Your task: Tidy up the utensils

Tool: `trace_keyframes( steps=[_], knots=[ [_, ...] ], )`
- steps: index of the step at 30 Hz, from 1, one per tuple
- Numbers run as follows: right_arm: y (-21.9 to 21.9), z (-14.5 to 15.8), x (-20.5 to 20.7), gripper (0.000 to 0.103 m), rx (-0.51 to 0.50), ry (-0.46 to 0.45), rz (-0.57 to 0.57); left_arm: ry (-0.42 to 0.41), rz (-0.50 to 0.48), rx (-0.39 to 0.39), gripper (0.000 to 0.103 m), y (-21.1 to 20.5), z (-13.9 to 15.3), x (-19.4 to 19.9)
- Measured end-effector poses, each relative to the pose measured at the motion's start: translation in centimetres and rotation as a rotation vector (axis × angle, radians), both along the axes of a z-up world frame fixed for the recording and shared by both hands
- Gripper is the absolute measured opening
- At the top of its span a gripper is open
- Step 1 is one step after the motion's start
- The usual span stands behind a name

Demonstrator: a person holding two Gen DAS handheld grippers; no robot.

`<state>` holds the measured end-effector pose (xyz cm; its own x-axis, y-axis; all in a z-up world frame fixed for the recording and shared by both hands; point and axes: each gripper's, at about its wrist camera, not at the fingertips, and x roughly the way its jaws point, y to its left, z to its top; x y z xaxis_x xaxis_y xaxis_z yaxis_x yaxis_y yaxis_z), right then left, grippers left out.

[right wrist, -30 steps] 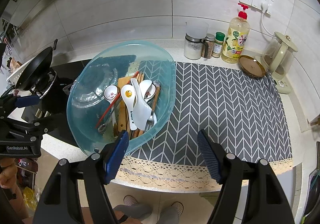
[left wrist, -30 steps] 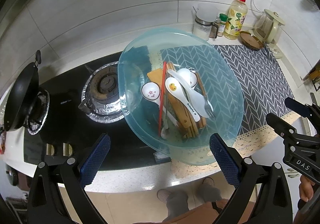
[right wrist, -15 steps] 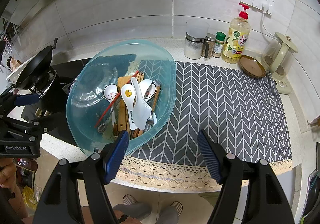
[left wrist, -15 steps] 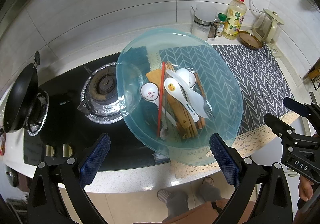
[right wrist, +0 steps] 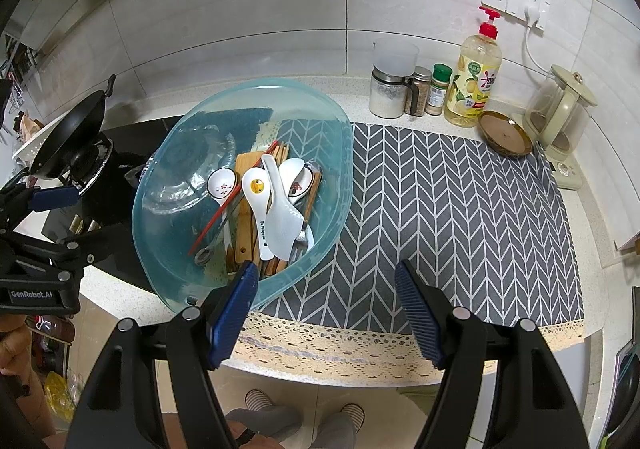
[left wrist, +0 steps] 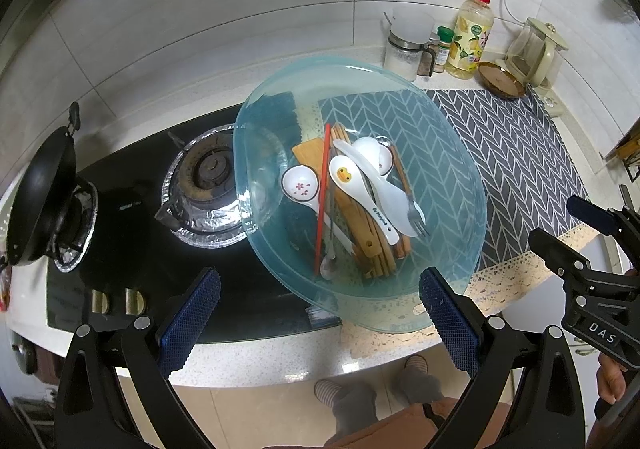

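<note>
We hold both claws spread wide and empty above the counter's front edge: the left gripper (left wrist: 320,307) faces the near rim of the clear blue basin (left wrist: 452,153), and the right gripper (right wrist: 326,309) hangs over the lace border of the grey chevron mat (right wrist: 460,201), its left pad in front of the basin's near rim. The utensils lie heaped inside the basin: a white duck spoon (left wrist: 360,193), a flowered spoon (left wrist: 301,185), a white rice paddle (right wrist: 282,209), a fork (left wrist: 414,215), a red chopstick (left wrist: 322,197), a metal spoon (right wrist: 208,251) and wooden pieces (left wrist: 364,233) beneath them all. The basin sits partly on the mat and partly over the black stove (left wrist: 132,233), beside a foil-ringed burner (left wrist: 204,185). A wok (left wrist: 40,193) sits further left. Behind the mat stand jars (right wrist: 394,89), a soap bottle (right wrist: 476,83), a wooden saucer (right wrist: 506,133) and a kettle (right wrist: 560,117).
</note>
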<state>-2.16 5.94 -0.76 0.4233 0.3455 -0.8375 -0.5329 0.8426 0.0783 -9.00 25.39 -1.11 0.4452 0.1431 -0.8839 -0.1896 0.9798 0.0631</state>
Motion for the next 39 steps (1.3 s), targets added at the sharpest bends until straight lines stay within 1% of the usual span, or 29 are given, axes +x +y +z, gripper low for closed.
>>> trace_keyframes(
  steps=[39],
  knots=[
    [0.02, -0.17, 0.16, 0.069, -0.005, 0.002, 0.004, 0.004, 0.004, 0.0, 0.099, 0.55, -0.19, 0.26]
  ],
)
